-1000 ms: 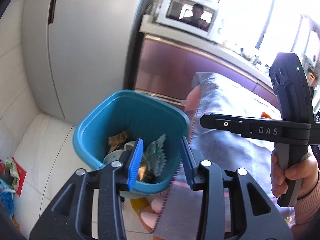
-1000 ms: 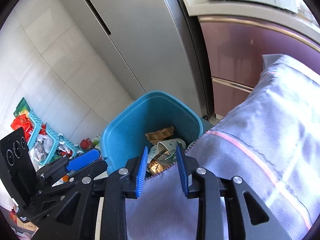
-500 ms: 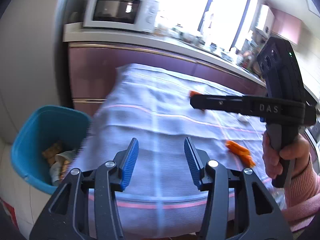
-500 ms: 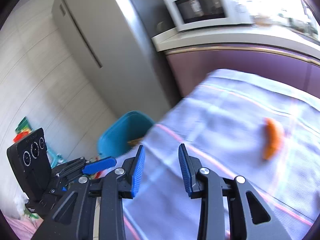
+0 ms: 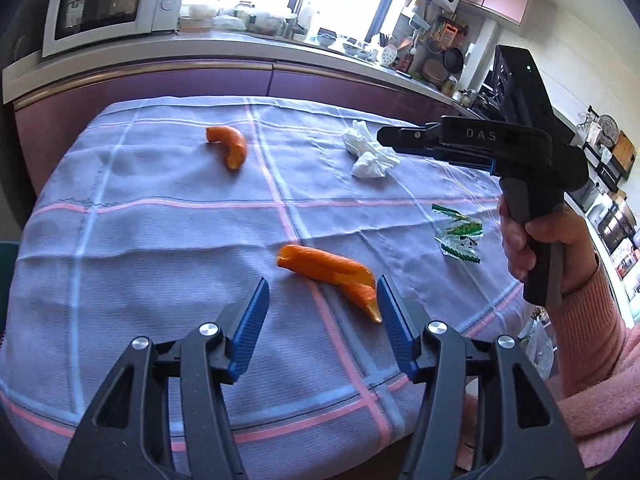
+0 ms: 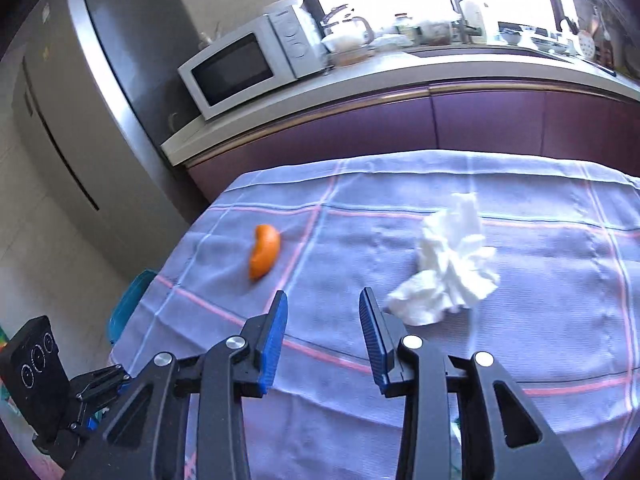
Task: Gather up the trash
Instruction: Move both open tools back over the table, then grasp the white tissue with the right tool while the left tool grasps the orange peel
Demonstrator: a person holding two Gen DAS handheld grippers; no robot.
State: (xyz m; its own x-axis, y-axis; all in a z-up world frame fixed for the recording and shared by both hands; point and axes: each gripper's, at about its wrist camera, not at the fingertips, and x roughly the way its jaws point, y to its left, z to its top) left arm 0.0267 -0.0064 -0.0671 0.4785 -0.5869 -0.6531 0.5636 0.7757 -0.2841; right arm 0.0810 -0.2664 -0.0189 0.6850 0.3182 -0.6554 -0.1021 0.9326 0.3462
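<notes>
- Left gripper (image 5: 322,304) hangs wide open and empty over the near orange peel (image 5: 328,270), likely lined up to pinch it
- Right gripper (image 6: 323,316) is also open and empty, just beside the crumpled tissue (image 6: 444,268)
- Far peel (image 5: 228,144) and green wrapper (image 5: 458,234) lie apart on the checked tablecloth (image 5: 140,240)
- Blue bin (image 6: 128,304) sits off the table's left edge; microwave (image 6: 244,64) behind
</notes>
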